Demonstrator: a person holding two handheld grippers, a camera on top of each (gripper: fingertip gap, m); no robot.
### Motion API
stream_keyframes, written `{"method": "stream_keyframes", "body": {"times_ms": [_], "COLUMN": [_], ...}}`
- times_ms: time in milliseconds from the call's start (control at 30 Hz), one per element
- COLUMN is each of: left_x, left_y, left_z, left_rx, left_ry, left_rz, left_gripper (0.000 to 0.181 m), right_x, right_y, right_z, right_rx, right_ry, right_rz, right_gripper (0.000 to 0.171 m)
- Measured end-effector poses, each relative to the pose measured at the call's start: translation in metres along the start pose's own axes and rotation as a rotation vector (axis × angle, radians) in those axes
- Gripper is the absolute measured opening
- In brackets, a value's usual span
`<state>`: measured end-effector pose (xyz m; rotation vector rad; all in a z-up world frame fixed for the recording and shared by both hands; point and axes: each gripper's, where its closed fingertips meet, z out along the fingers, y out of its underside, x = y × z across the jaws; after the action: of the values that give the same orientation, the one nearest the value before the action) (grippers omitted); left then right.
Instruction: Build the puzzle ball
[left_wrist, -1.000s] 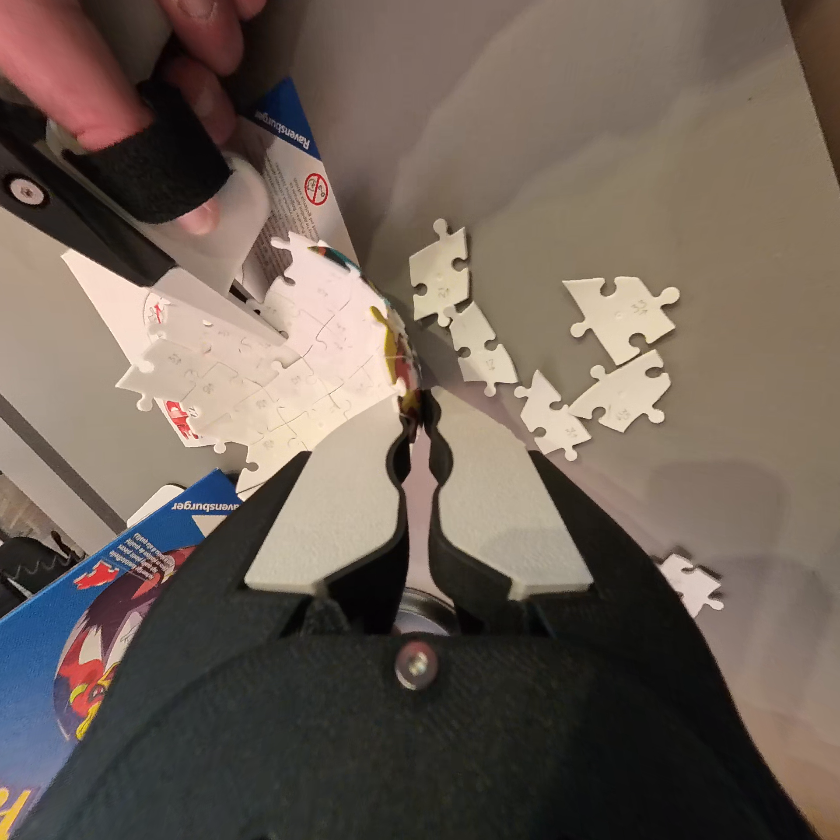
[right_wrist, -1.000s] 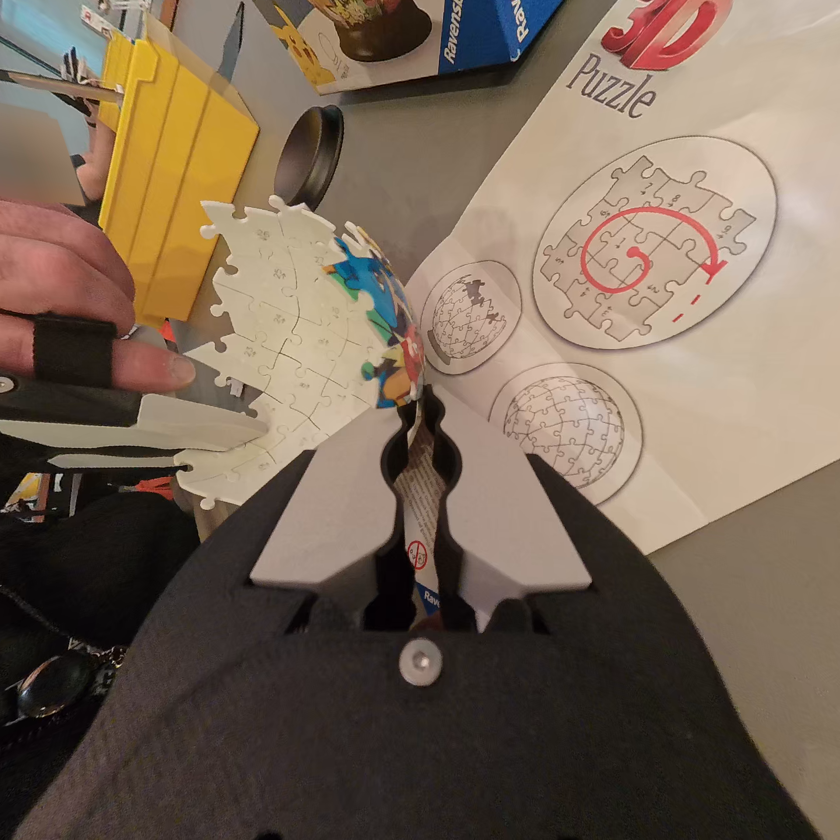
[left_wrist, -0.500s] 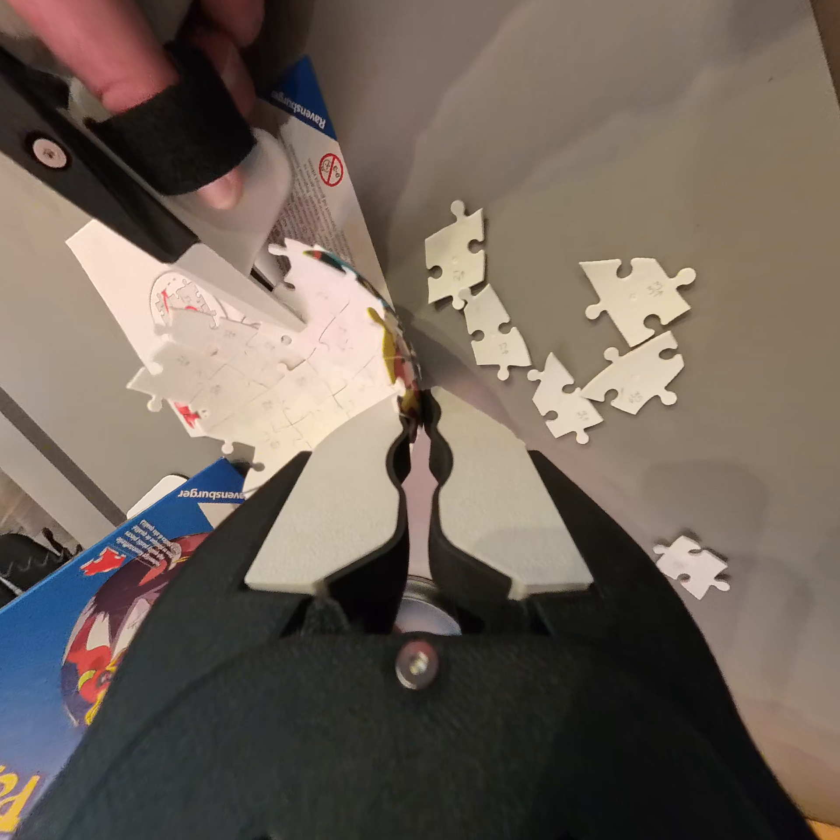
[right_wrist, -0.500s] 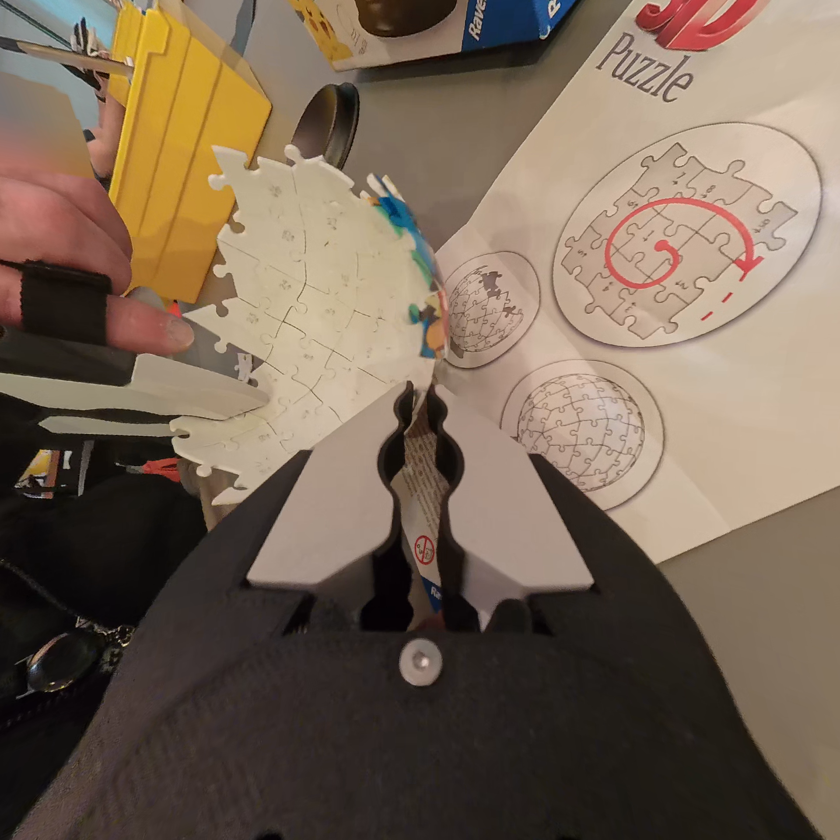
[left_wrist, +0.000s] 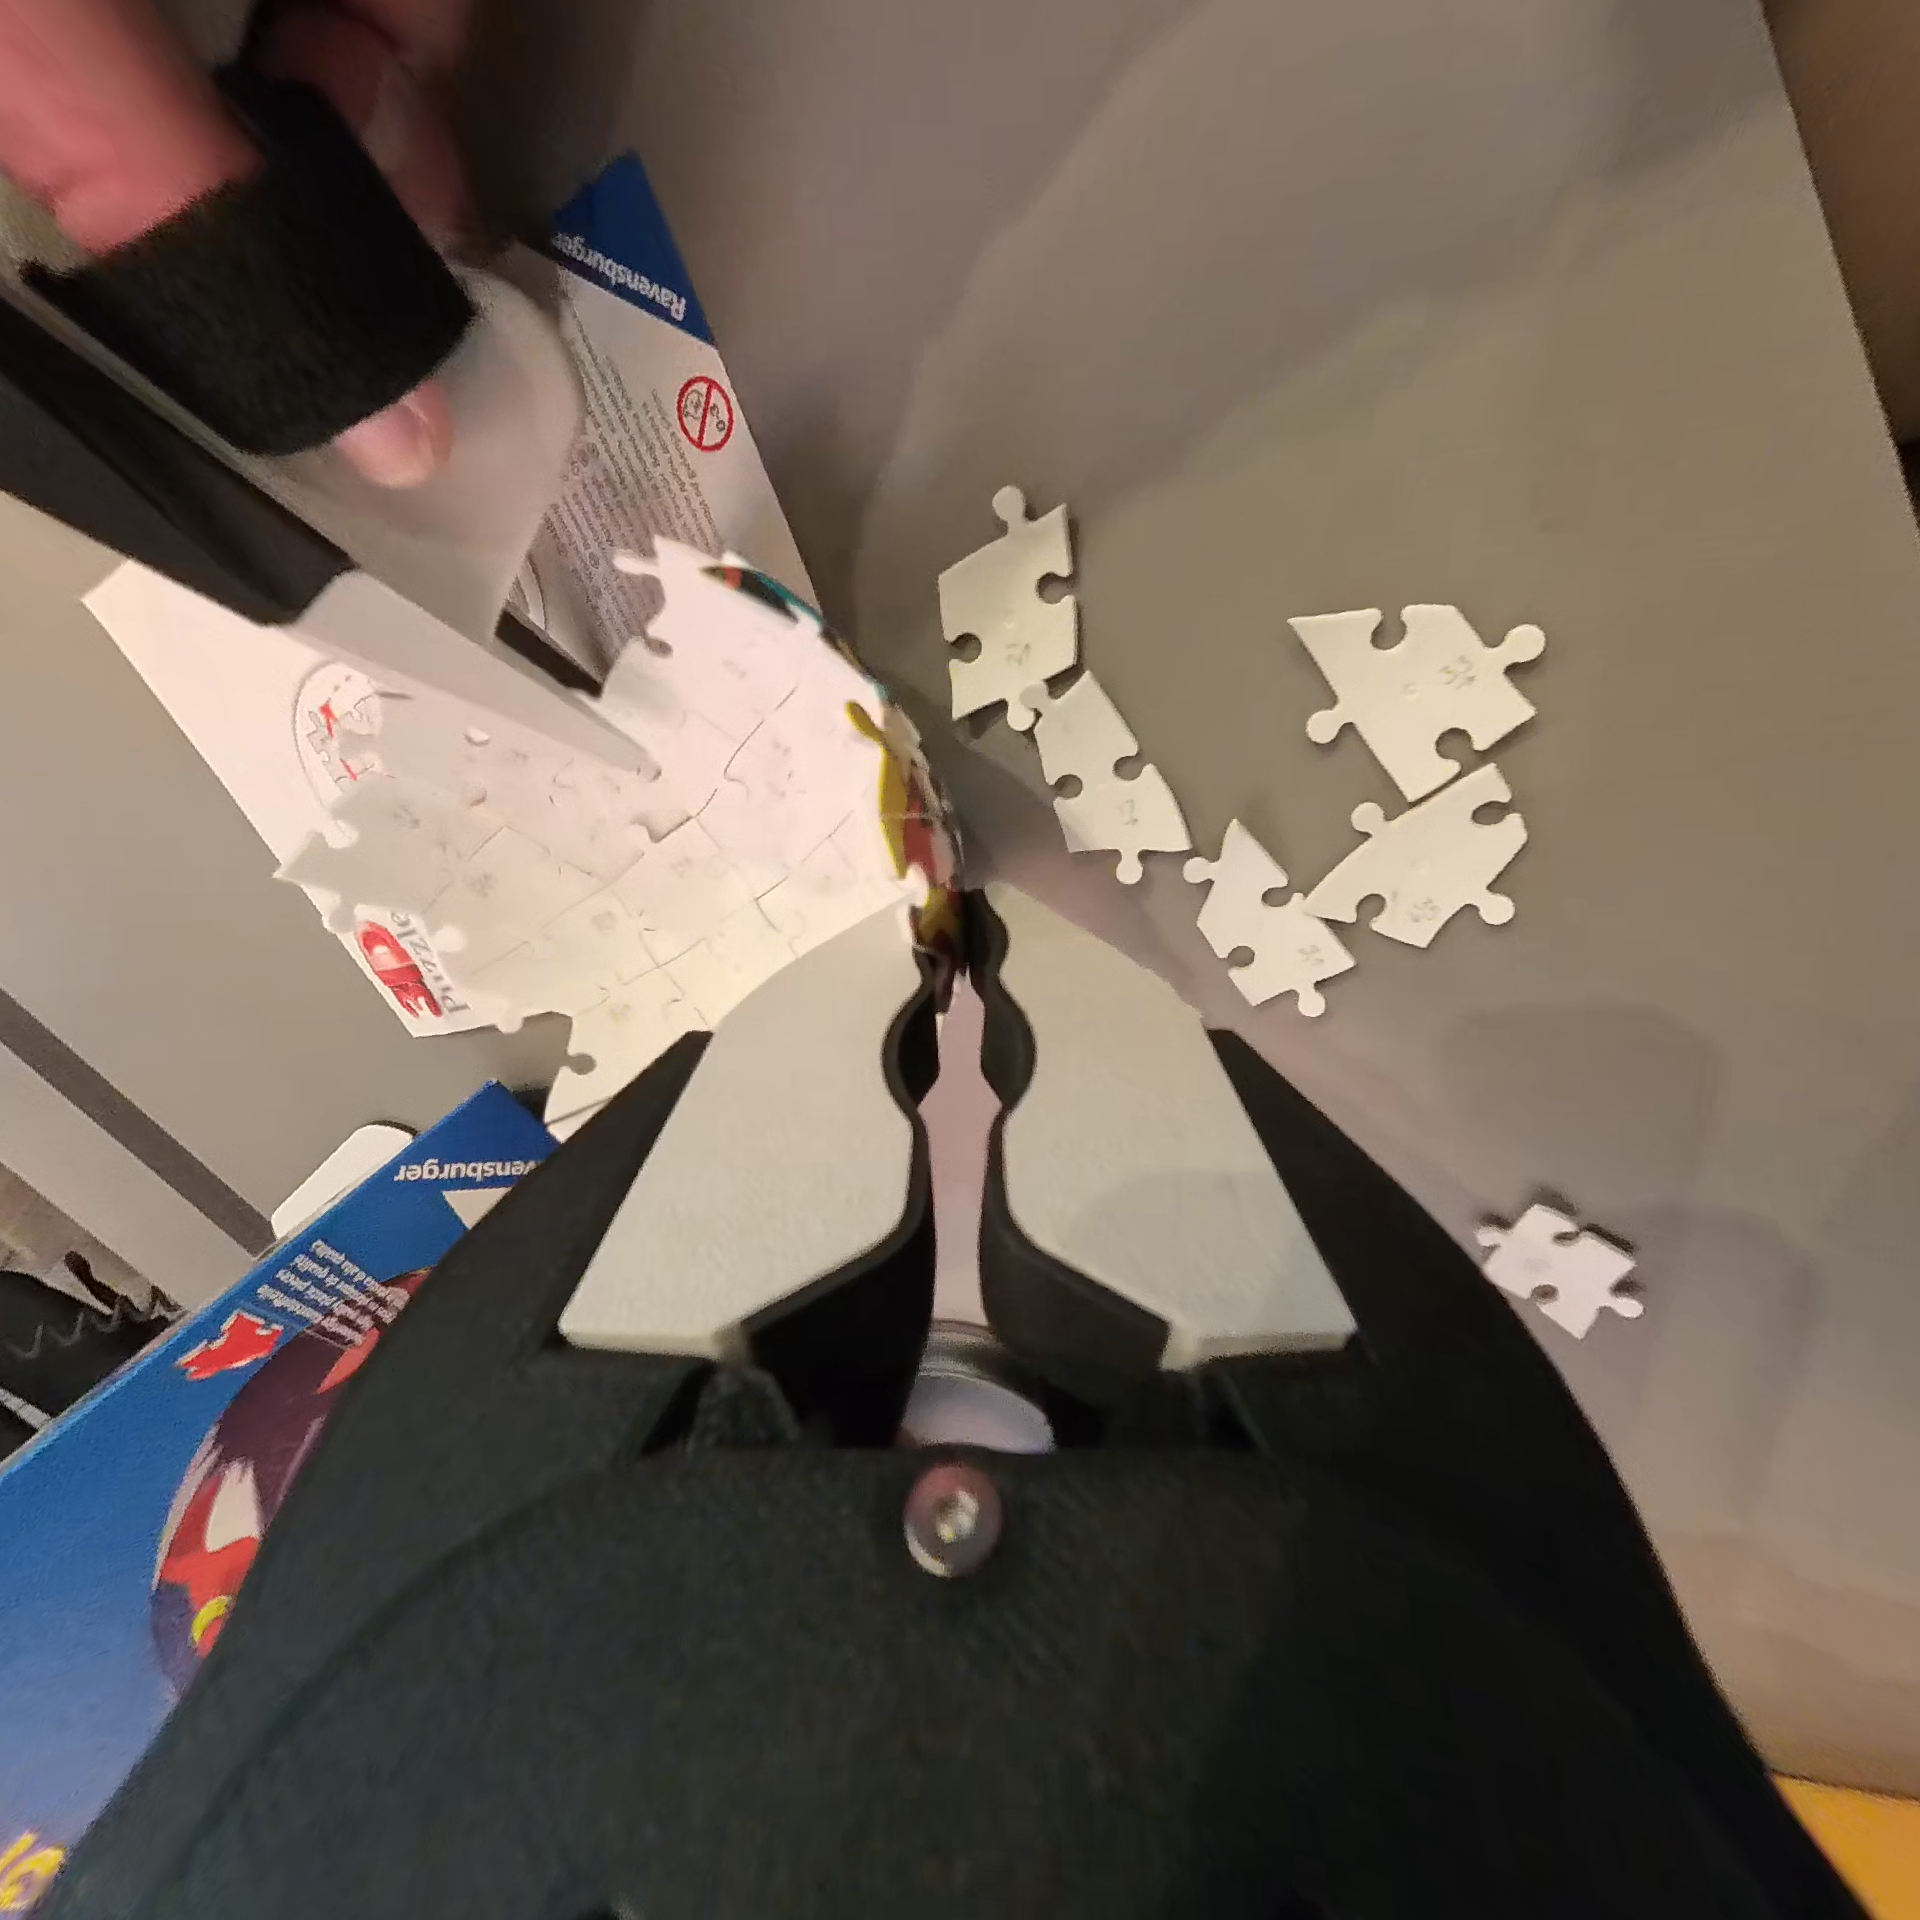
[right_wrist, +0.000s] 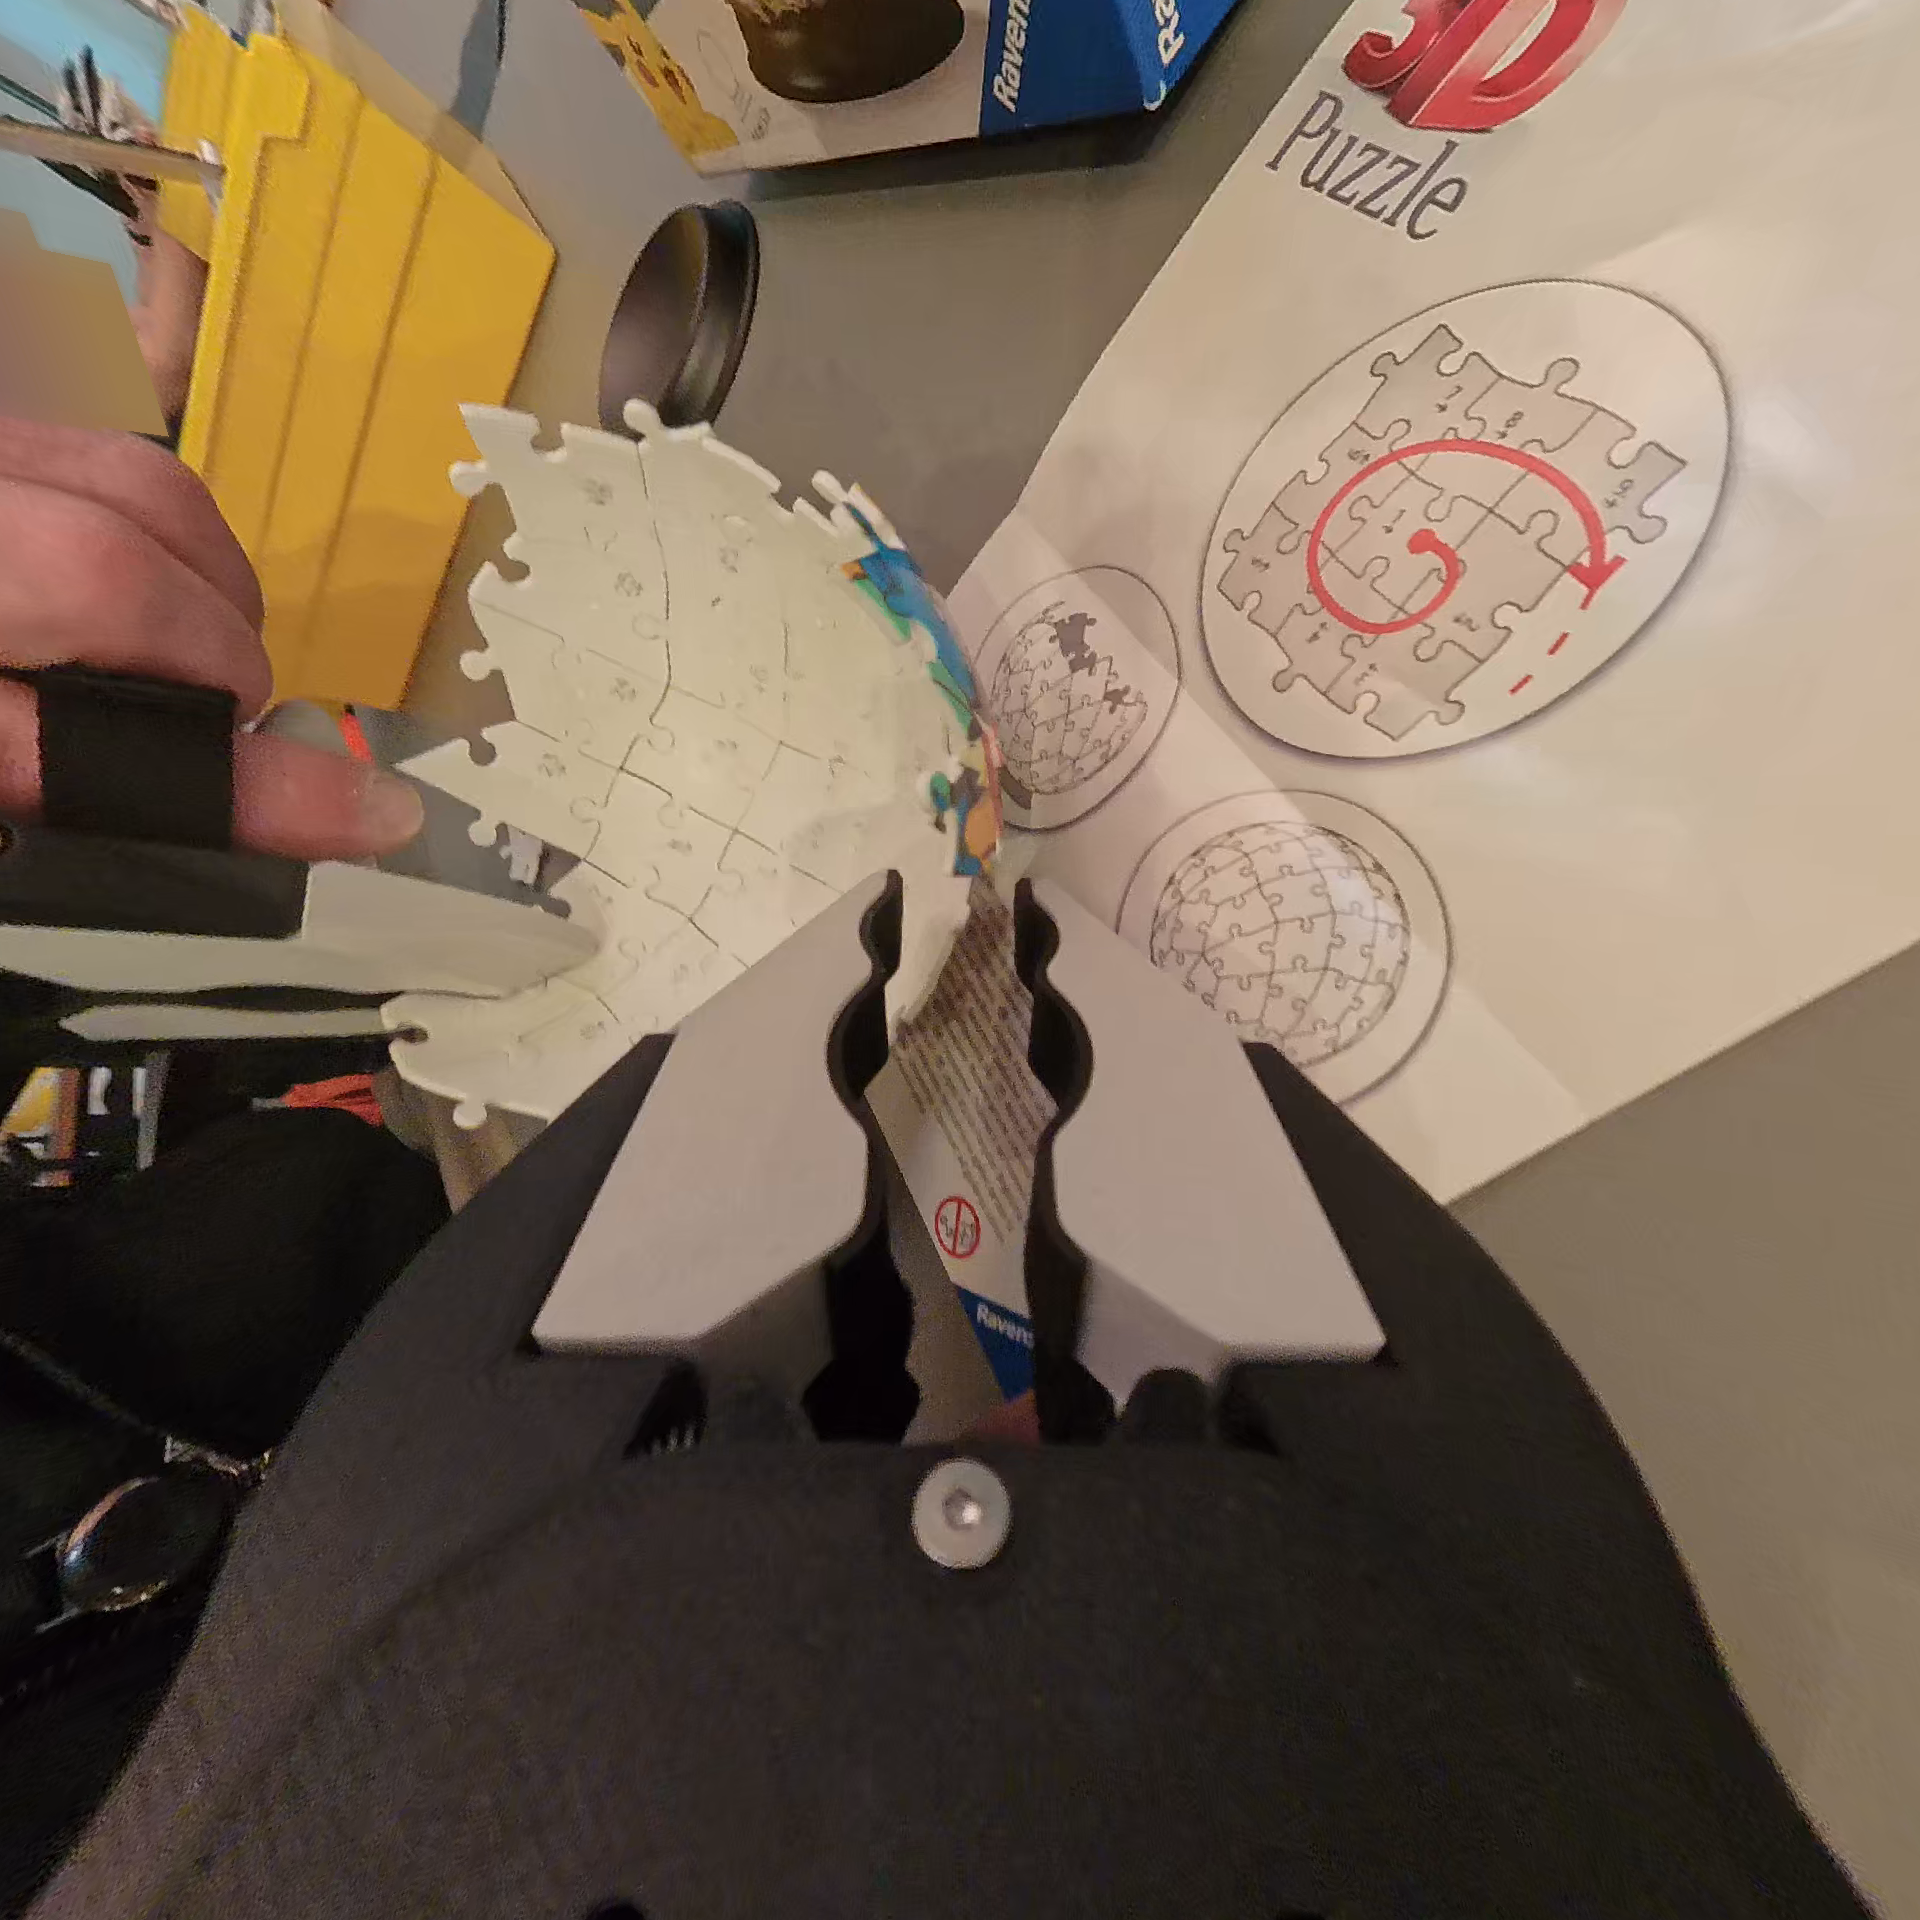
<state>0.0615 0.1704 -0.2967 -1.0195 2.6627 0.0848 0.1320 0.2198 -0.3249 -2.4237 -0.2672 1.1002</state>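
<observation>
The half-built puzzle ball (right_wrist: 707, 707) is a curved white shell with a coloured outer side, held in the air. It also shows in the left wrist view (left_wrist: 727, 831). My left gripper (left_wrist: 961, 914) is shut on its coloured rim. In the right wrist view the left gripper (right_wrist: 488, 966) pinches the shell's left edge. My right gripper (right_wrist: 956, 904) has its jaws slightly apart, with the shell's lower rim between them. In the left wrist view the right gripper (left_wrist: 613, 717) reaches the shell from the upper left. Several loose white pieces (left_wrist: 1423, 686) lie on the grey table.
A white instruction sheet (right_wrist: 1558, 831) lies under the ball. A blue puzzle box (left_wrist: 156, 1455) sits at the lower left of the left wrist view. A yellow box (right_wrist: 343, 364) and a black round stand (right_wrist: 686, 312) are behind the ball. One piece (left_wrist: 1558, 1268) lies apart. Spacing between my two grippers at the tips: around 9 cm.
My right gripper's jaws have parted from their shut hold on the shell's rim. The shell has turned so more of its white inside faces the right wrist camera. The left grip is unchanged.
</observation>
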Motion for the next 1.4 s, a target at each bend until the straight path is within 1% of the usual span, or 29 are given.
{"method": "stream_keyframes", "body": {"times_ms": [67,167,333,433,533,633,900,1100,1233,1400], "left_x": [-0.001,-0.003,-0.004,-0.004,-0.006,-0.008,-0.012,-0.013,-0.016,-0.025], "left_y": [0.000,0.000,0.000,-0.001,-0.001,-0.001,-0.003,-0.004,-0.007,-0.013], "left_z": [-0.001,-0.003,-0.006,-0.006,-0.006,-0.006,-0.006,-0.007,-0.008,-0.014], "left_rx": [-0.004,-0.012,-0.016,-0.021,-0.024,-0.030,-0.037,-0.034,-0.016,0.039], "left_ry": [0.010,0.032,0.082,0.115,0.129,0.138,0.163,0.170,0.148,0.054], "left_rz": [0.010,0.029,0.067,0.089,0.100,0.106,0.121,0.121,0.115,0.098], "left_gripper": [0.002,0.002,0.002,0.002,0.002,0.002,0.002,0.002,0.004,0.009], "right_x": [0.000,0.001,-0.008,-0.023,-0.013,0.000,0.003,0.001,0.001,0.002], "right_y": [0.004,0.011,0.013,0.001,0.000,0.005,0.004,0.005,0.005,0.005], "right_z": [-0.004,-0.013,-0.027,-0.025,-0.014,-0.004,0.000,0.004,0.006,0.006], "right_rx": [-0.021,-0.071,-0.141,-0.099,-0.116,-0.145,-0.170,-0.204,-0.218,-0.187], "right_ry": [0.009,0.055,0.140,0.122,0.170,0.201,0.220,0.197,0.183,0.137], "right_rz": [-0.011,-0.062,-0.240,-0.345,-0.378,-0.383,-0.389,-0.354,-0.334,-0.273], "right_gripper": [0.023,0.022,0.000,0.000,0.000,0.000,0.000,0.000,0.000,0.000]}}
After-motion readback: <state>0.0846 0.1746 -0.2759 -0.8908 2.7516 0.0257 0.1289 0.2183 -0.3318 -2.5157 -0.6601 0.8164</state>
